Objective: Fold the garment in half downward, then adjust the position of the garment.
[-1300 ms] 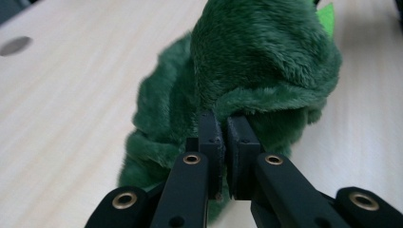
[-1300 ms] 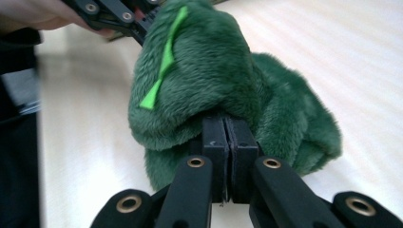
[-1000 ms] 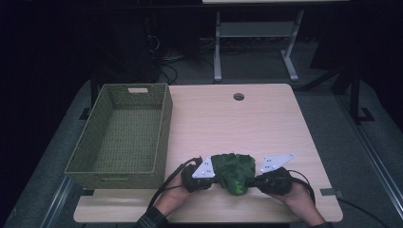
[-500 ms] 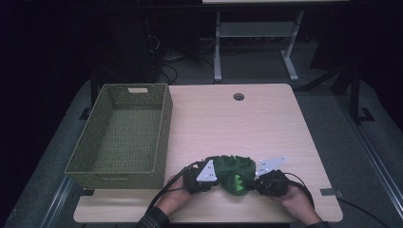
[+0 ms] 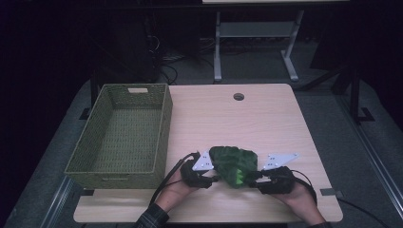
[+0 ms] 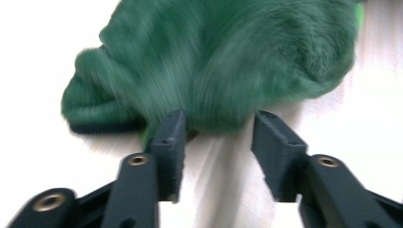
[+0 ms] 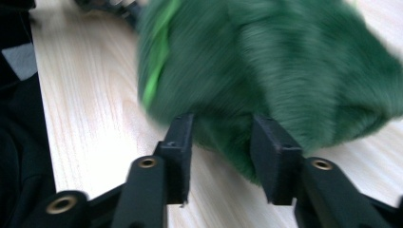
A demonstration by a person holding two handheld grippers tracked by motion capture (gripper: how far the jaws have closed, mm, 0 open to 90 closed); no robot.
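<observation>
High view: green fleece cloth (image 5: 234,164) bunched at the table's (image 5: 266,123) near edge, left gripper (image 5: 212,179) and right gripper (image 5: 252,178) have just been opening, jaws apart at its edges, so the folded bundle may slump loose

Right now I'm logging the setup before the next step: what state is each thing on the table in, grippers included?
Green plush cloth: bunched in a heap on the table, between the two grippers.
Wicker basket: upright, nothing inside.
Left gripper: jaws have just been opening; apart at the cloth's edge, not pressing it.
Right gripper: jaws have just been opening; apart, cloth edge between the tips, not clamped.
Table: bare wood, one cable hole.
</observation>
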